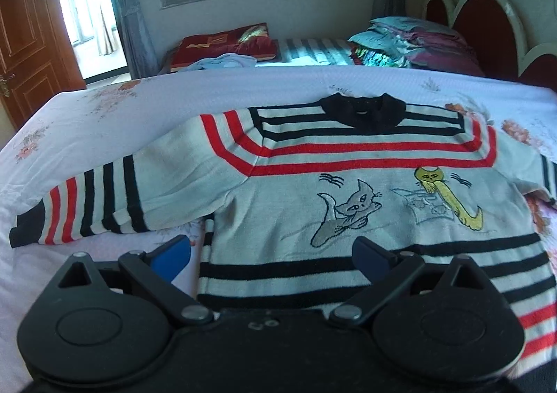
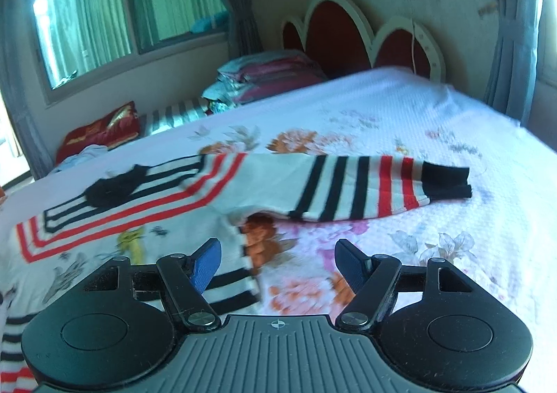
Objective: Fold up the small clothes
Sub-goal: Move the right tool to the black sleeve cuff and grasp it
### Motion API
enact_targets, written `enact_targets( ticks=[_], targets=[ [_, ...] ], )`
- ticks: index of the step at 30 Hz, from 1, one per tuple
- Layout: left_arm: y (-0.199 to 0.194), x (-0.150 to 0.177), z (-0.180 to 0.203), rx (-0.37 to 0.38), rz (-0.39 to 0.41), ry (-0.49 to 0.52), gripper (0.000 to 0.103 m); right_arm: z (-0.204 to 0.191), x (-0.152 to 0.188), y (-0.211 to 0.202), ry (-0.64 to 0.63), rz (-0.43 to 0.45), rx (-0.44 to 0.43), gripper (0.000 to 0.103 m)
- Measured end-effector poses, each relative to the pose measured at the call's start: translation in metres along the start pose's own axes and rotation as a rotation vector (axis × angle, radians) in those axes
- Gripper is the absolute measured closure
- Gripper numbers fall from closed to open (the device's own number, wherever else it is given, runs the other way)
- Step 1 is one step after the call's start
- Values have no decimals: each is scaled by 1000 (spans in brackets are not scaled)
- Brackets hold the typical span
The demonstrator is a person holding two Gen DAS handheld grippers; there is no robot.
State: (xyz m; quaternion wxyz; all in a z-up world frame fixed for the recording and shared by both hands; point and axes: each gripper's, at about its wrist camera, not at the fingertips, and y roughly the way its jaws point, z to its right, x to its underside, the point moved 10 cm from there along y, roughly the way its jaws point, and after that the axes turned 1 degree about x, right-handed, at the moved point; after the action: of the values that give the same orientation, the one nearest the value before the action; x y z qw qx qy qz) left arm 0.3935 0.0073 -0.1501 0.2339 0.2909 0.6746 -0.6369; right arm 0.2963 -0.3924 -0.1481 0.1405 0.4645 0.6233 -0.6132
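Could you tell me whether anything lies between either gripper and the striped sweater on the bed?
Nothing visible does. The sweater lies flat on the bedsheet, and the open left gripper and right gripper hover over its lower edges with no other thing between.

A sweater (image 1: pixel 348 184) is spread flat on the bed (image 2: pixel 435 121), sleeves laid out to either side; folded bedding (image 1: pixel 407 45) is stacked behind it, near the headboard (image 2: pixel 348 31).

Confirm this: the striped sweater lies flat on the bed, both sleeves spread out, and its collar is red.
Not quite: the collar is black, as the left wrist view shows. The rest holds: the striped sweater lies flat on the bed, sleeves spread out.
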Motion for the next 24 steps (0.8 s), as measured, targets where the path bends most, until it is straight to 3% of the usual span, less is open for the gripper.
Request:
enact_targets(
  ticks=[10,21,23,24],
  targets=[
    [38,-18,49,-20,-25,-10,5,122,-20,80,126,-89,122,31],
    [58,-30,77,-16,-37,-39,6,192,-17,142,268,-168,164,31],
    [59,-32,79,-20,-38,-29,6,199,-24,149,294,-149,168,36],
    [58,-32,80,-19,-38,-27,7,202,-28,151,310,-135,174,48]
  ],
)
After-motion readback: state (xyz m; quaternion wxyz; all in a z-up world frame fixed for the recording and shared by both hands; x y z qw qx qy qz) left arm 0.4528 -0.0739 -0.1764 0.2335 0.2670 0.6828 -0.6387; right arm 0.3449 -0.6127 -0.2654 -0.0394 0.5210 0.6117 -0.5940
